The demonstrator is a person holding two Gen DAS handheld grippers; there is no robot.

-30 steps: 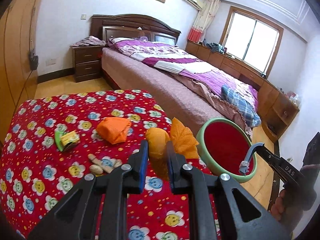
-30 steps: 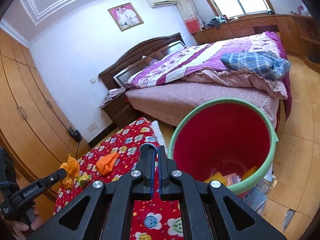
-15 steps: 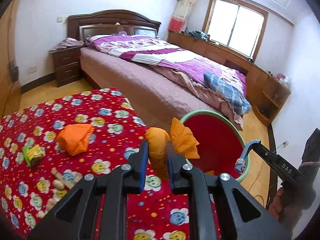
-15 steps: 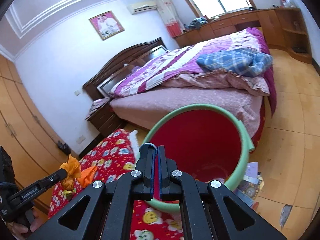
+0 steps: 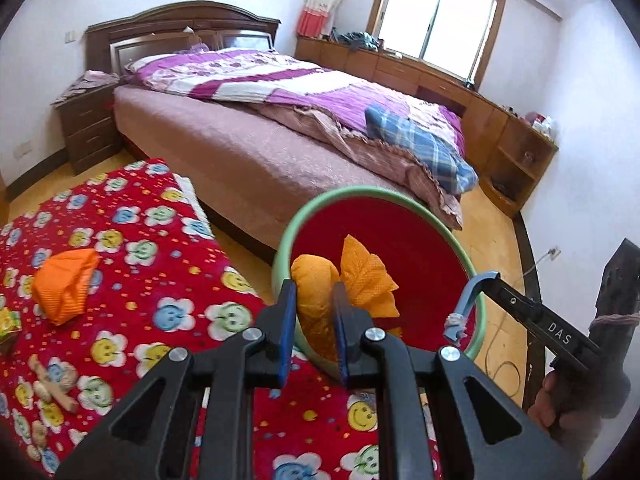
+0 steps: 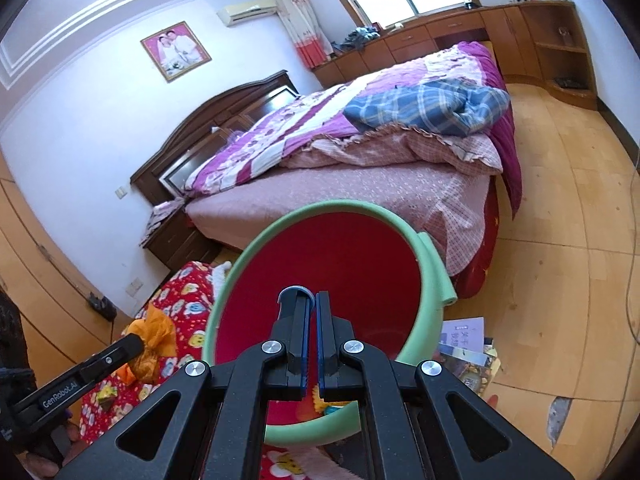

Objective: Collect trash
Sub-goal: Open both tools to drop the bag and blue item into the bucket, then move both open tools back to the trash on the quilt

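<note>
A red bin with a green foam rim (image 5: 288, 248) stands on the floor between the flowered red cloth (image 5: 160, 280) and the bed. My left gripper (image 5: 314, 288) is shut on a crumpled yellow-orange wad (image 5: 316, 280), which hangs over the bin's near rim. In the right wrist view that same left gripper (image 6: 136, 344) and wad (image 6: 156, 340) show beside the bin's rim (image 6: 248, 256). My right gripper (image 6: 310, 294) is shut and empty, pointing into the bin's mouth. A little trash (image 6: 328, 404) lies at the bin's bottom. An orange crumpled bag (image 5: 64, 284) rests on the cloth.
A green-yellow packet (image 5: 6, 322) and beige scraps (image 5: 52, 384) lie on the cloth at the left. The bed (image 5: 260, 160) runs just behind the bin. Booklets (image 6: 464, 344) lie on the wooden floor to the bin's right. A nightstand (image 5: 88, 128) stands by the headboard.
My left gripper has carried the yellow-orange wad rightward from above the cloth to over the bin's rim. My right gripper has drawn closer to the bin's mouth, still shut.
</note>
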